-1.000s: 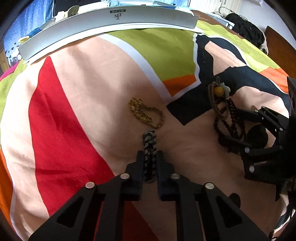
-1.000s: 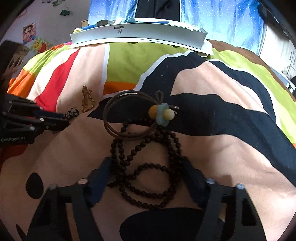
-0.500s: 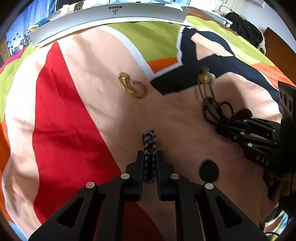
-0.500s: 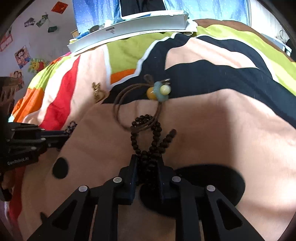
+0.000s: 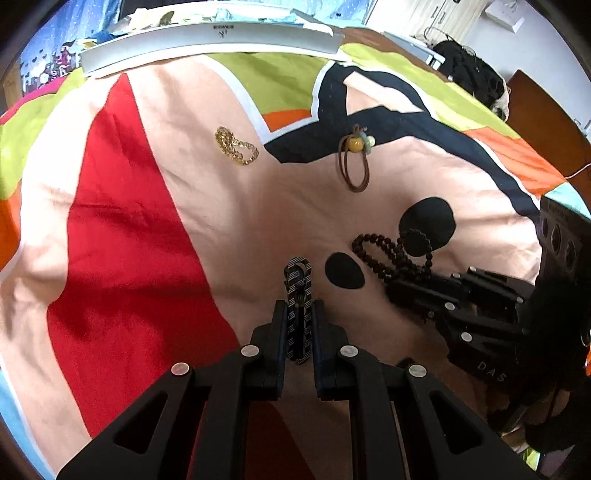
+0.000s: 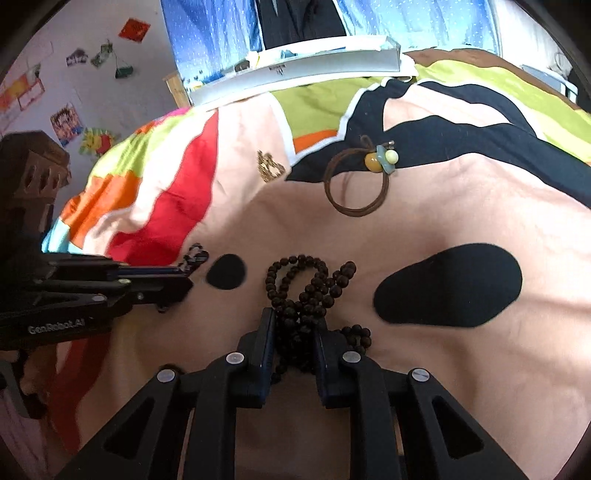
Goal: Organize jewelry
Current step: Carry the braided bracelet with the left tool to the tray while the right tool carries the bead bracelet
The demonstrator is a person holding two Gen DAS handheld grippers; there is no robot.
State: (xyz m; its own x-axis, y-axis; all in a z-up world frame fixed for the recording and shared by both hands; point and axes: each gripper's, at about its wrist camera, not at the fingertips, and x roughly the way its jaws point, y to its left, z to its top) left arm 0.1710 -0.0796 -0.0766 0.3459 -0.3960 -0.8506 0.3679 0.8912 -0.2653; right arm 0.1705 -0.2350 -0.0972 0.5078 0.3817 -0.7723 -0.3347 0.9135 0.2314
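Two grippers each hold 1 thing: left gripper (image 5: 299, 314) pinches a striped bracelet (image 5: 298, 284), right gripper (image 6: 293, 325) pinches a black bead string (image 6: 306, 284), prob. to move both w/o tangling. Gold chain (image 5: 236, 146) & hair tie (image 5: 354, 162) lie apart on the blanket (image 5: 122, 229), not sorted yet.

A colourful patchwork bedspread (image 5: 155, 229), blue curtain (image 6: 214, 33) and postered wall (image 6: 70, 92).
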